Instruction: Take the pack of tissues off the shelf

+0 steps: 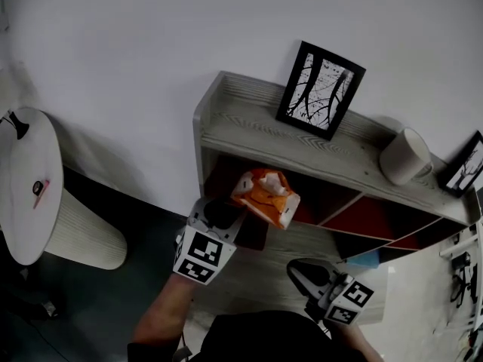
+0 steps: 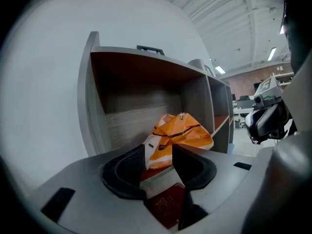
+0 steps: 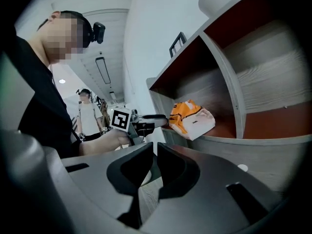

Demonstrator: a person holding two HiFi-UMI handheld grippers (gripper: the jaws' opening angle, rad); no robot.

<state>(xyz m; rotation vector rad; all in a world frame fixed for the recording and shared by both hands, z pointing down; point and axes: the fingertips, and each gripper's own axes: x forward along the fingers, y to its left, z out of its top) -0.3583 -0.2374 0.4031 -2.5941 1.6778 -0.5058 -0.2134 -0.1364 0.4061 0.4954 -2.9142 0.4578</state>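
Note:
The orange and white pack of tissues (image 1: 264,196) lies at the front edge of the left compartment of the grey wooden shelf (image 1: 302,145). My left gripper (image 1: 229,213) is open just in front of the pack. In the left gripper view the pack (image 2: 178,135) sits ahead of the parted jaws of the left gripper (image 2: 158,152), and the pads do not press on it. My right gripper (image 1: 306,274) hangs lower and to the right, shut and empty. The right gripper view shows the pack (image 3: 192,120) on the shelf's lip beyond the right gripper (image 3: 156,150).
A framed picture (image 1: 321,90), a white cup (image 1: 405,155) and a second frame (image 1: 466,166) stand on top of the shelf. A dark red book (image 2: 168,206) lies below the left gripper. A round white table (image 1: 30,179) stands to the left. A person (image 3: 87,116) stands far behind.

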